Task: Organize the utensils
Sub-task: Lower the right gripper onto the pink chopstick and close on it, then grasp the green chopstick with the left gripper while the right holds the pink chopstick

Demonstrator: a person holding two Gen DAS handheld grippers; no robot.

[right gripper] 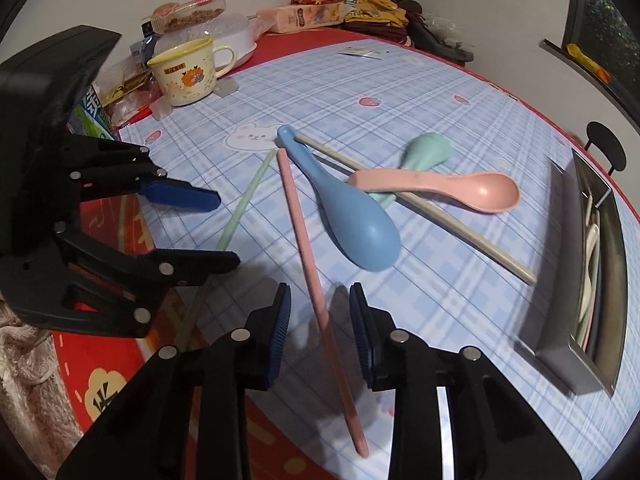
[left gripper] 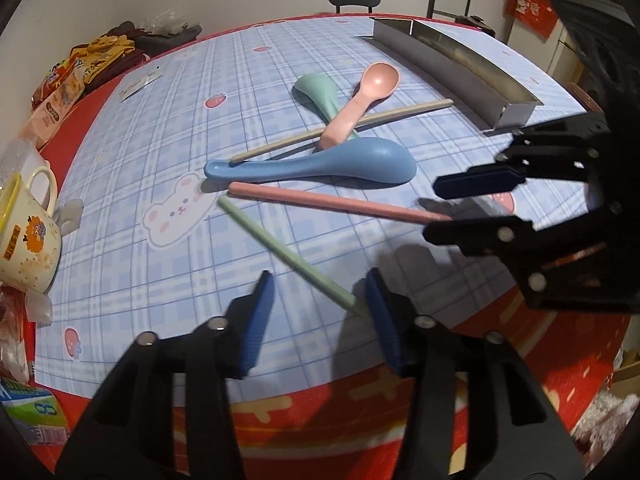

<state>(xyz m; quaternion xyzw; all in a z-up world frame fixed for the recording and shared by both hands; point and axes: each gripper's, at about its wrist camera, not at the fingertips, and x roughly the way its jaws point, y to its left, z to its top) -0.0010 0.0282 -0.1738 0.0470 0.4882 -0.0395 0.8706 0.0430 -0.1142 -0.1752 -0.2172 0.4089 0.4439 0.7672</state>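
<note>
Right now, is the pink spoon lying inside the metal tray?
No, the pink spoon lies on the blue checked cloth, across the beige chopstick, apart from the metal tray.

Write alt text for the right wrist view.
The right hand-held gripper straddles a long pink plastic chopstick on a blue plaid tablecloth, pads not touching it. Beyond lie a blue plastic spoon and a pink plastic spoon.
</note>
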